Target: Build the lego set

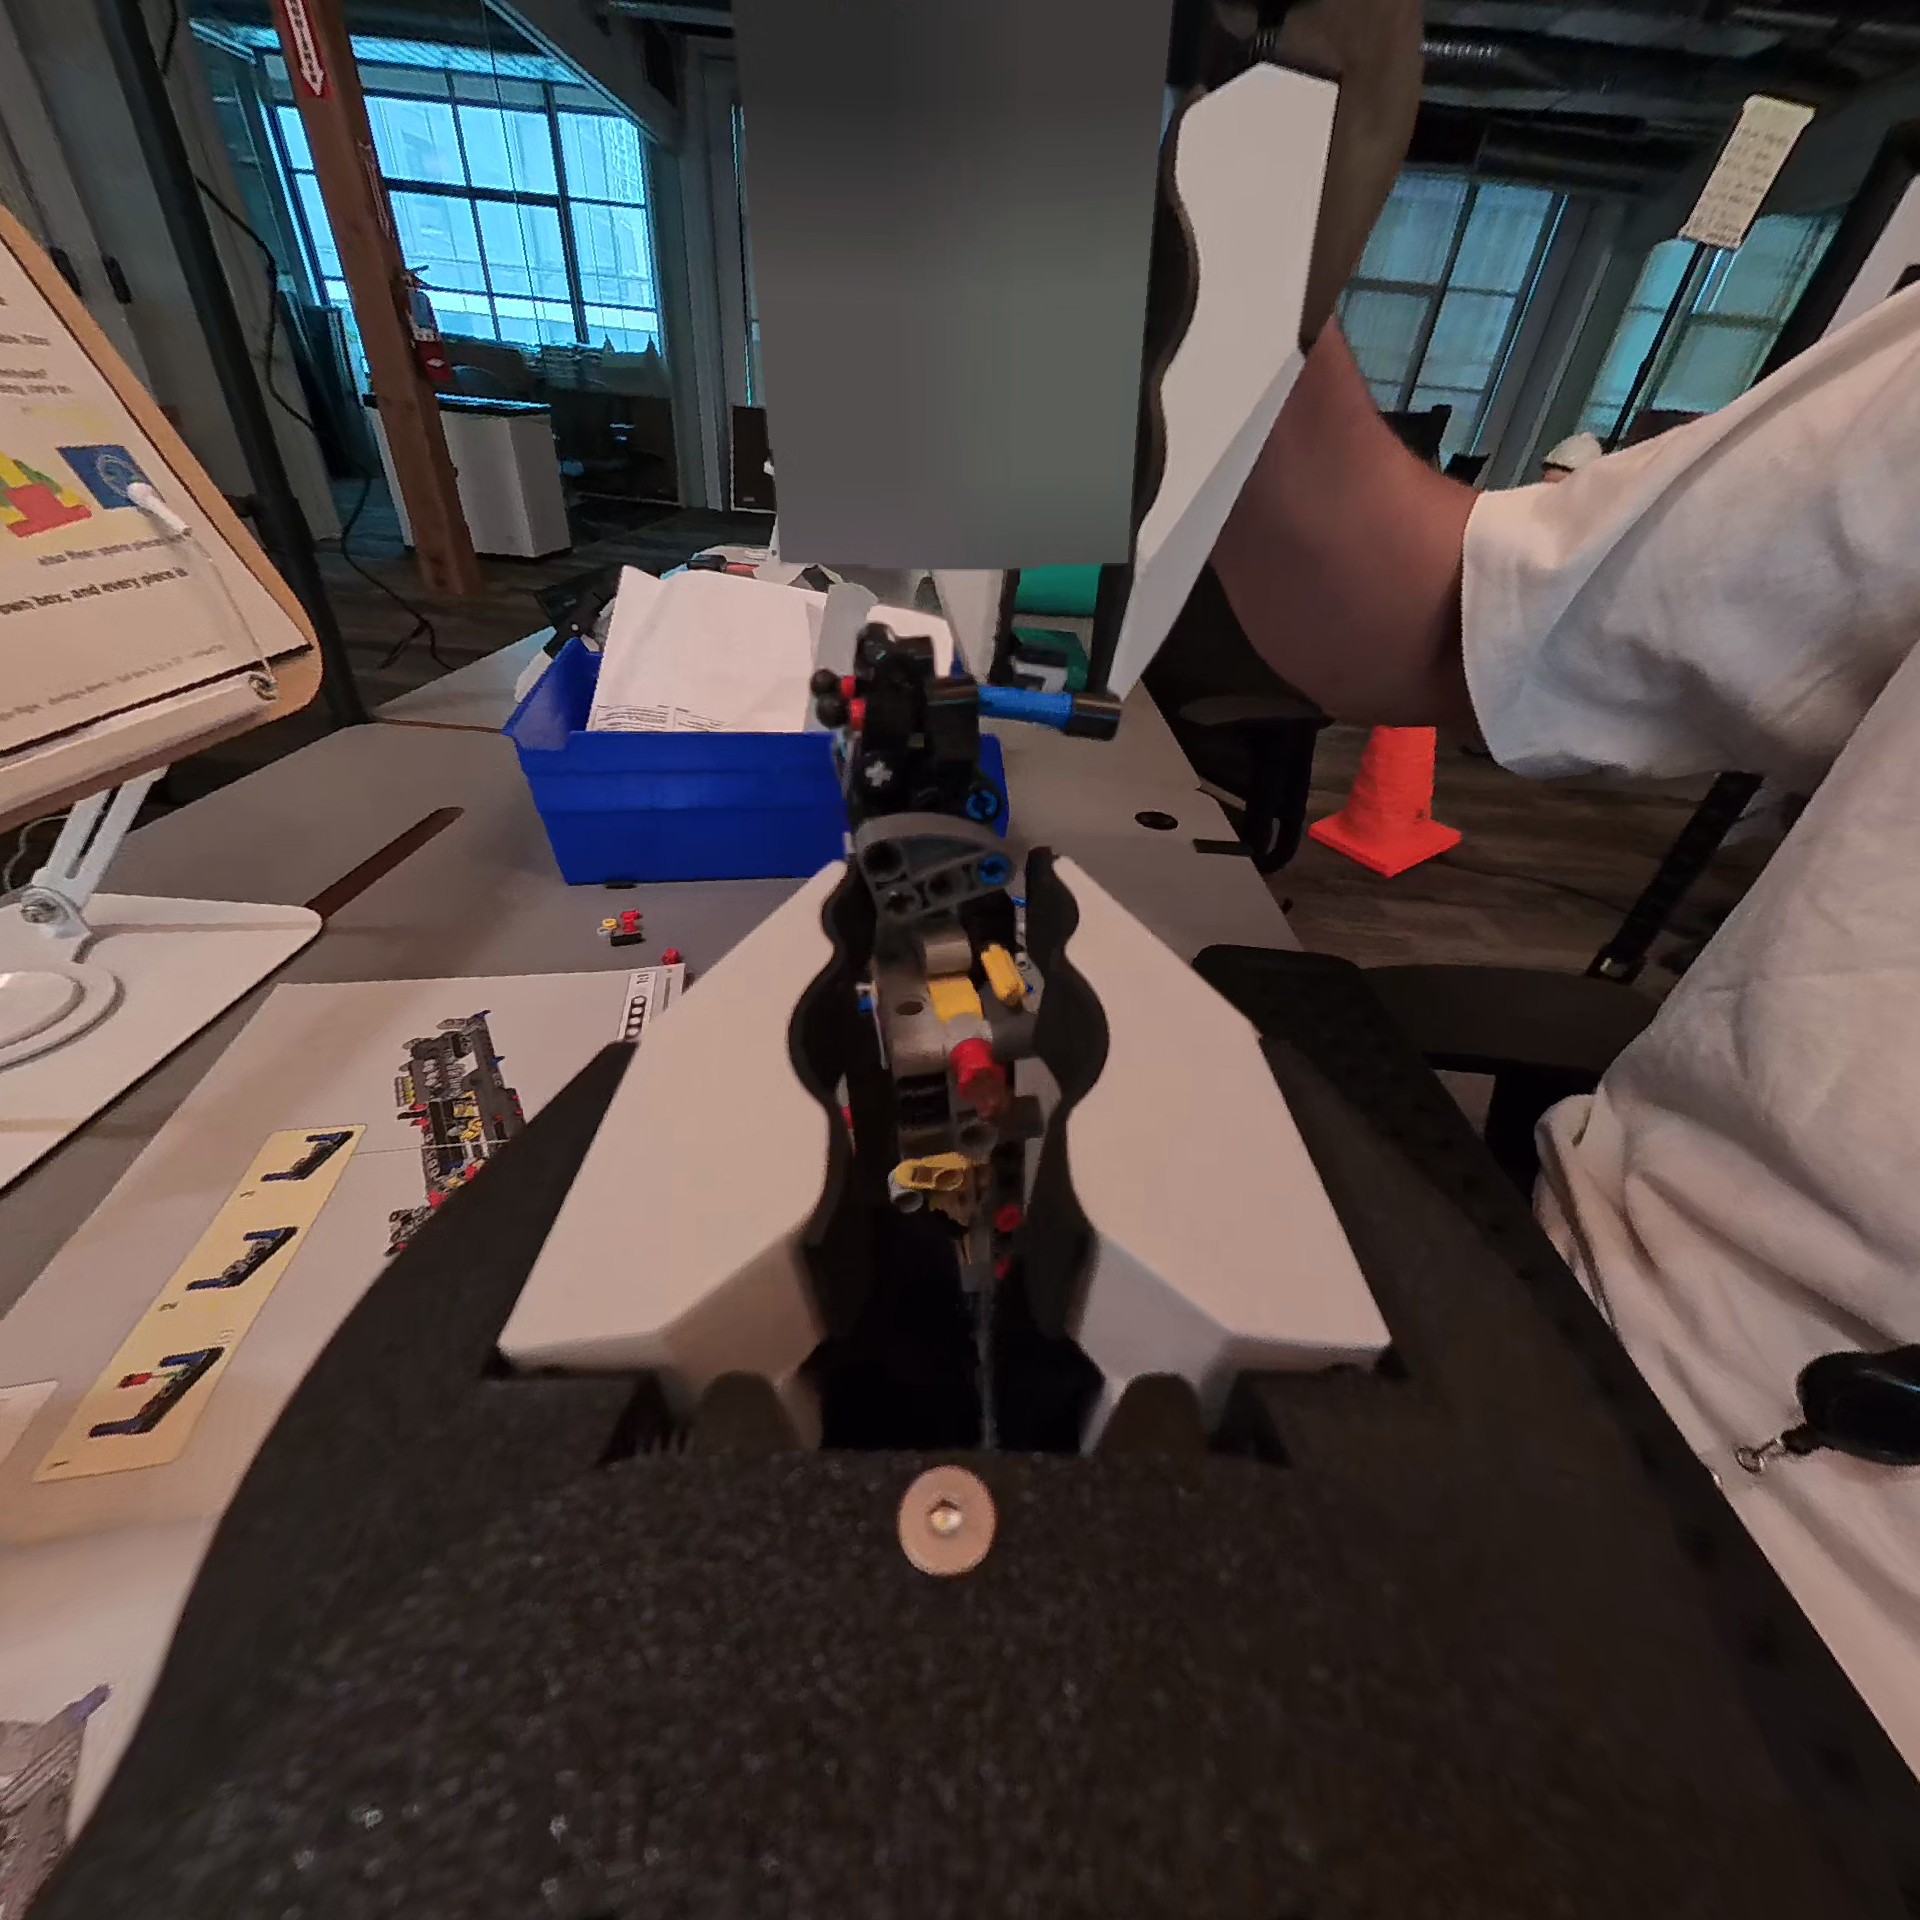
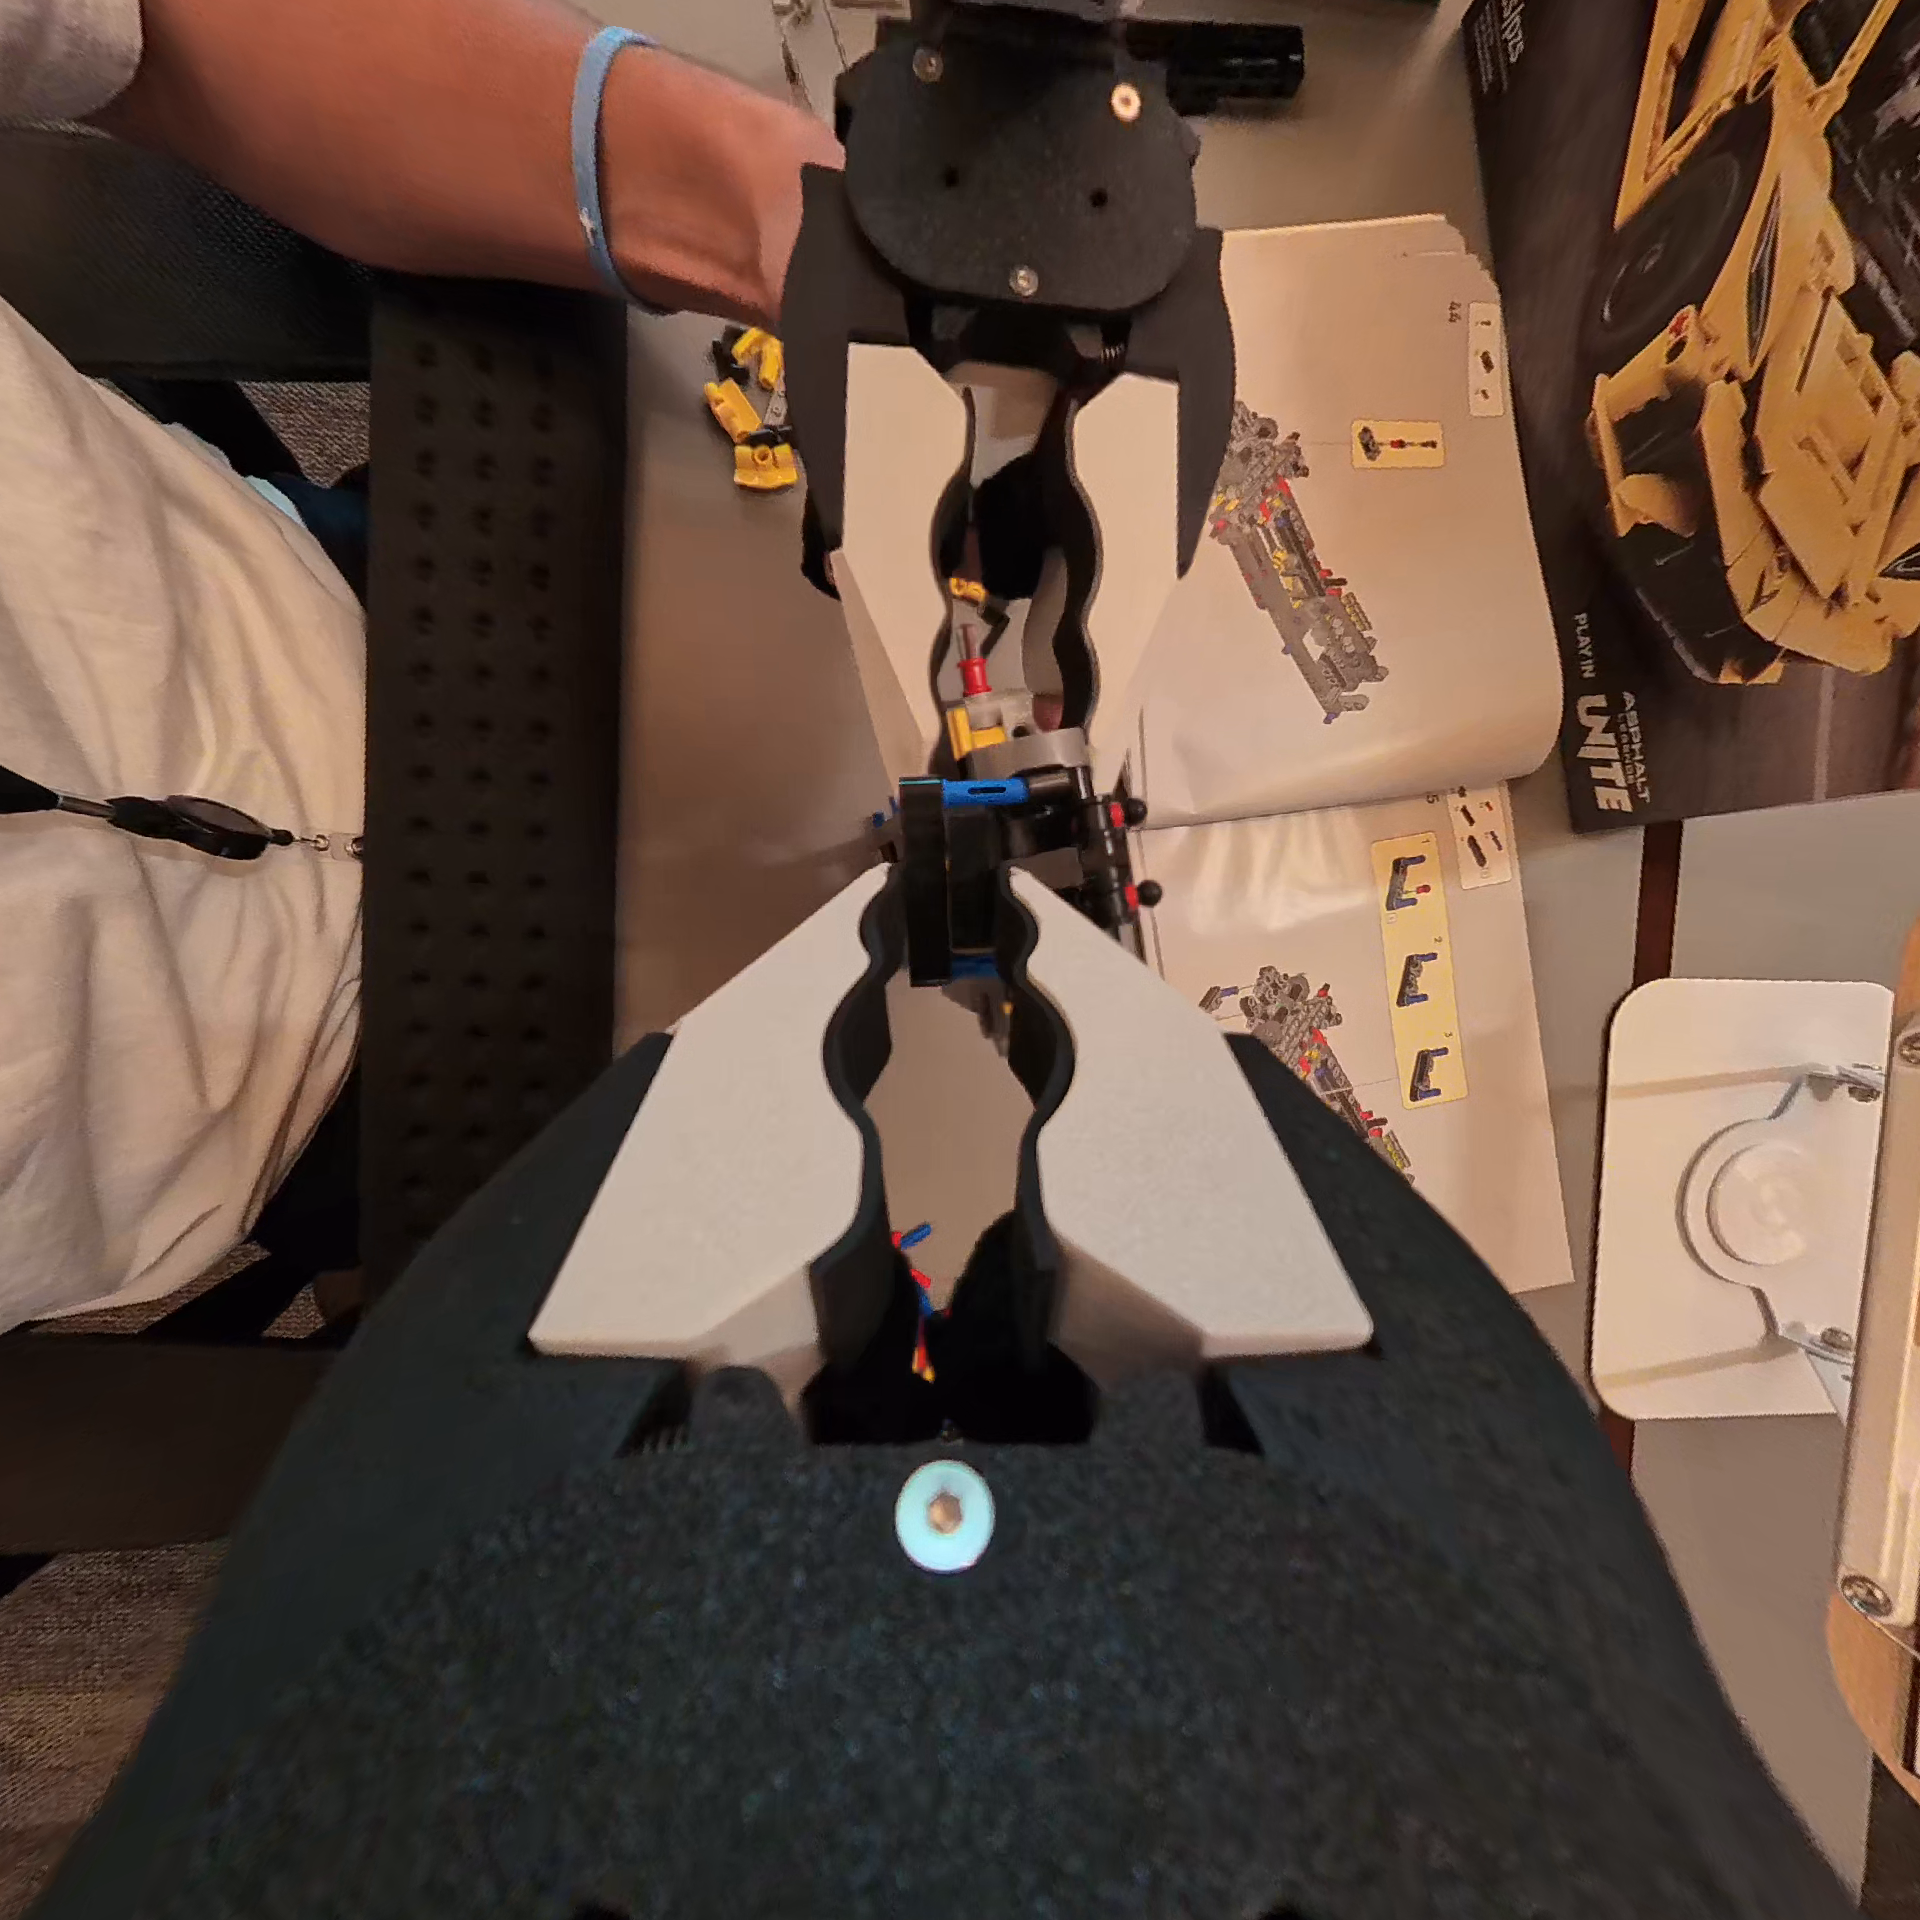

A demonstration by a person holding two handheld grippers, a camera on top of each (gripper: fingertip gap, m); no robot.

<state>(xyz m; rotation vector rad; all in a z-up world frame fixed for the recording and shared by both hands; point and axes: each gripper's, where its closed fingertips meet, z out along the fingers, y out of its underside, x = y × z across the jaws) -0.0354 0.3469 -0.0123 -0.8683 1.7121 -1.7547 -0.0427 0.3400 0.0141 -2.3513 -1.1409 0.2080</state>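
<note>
My left gripper point(image 1: 940, 883) is shut on a long grey, yellow and red Lego assembly point(image 1: 961, 1029) and holds it above the table. The assembly's black front end with a blue axle point(image 1: 1023, 703) sticks out past the fingertips. In the right wrist view my right gripper point(image 2: 948, 883) points down, its tips shut on a black part point(image 2: 935, 894) at that front end. The left gripper point(image 2: 1023, 748) faces it from the far side. In the left wrist view one white finger point(image 1: 1226, 364) of the right gripper comes down from above; the other is hidden.
An open instruction booklet point(image 2: 1351, 520) lies on the grey table point(image 2: 707, 675), beside the Lego box point(image 2: 1714, 416). Loose yellow pieces point(image 2: 753, 416) lie at the near edge. A blue bin point(image 1: 675, 790) holds paper bags. A white stand base point(image 2: 1745, 1195) and a black chair armrest point(image 2: 488, 727) flank the workspace. Left and right tips are no more than a few centimetres apart.
</note>
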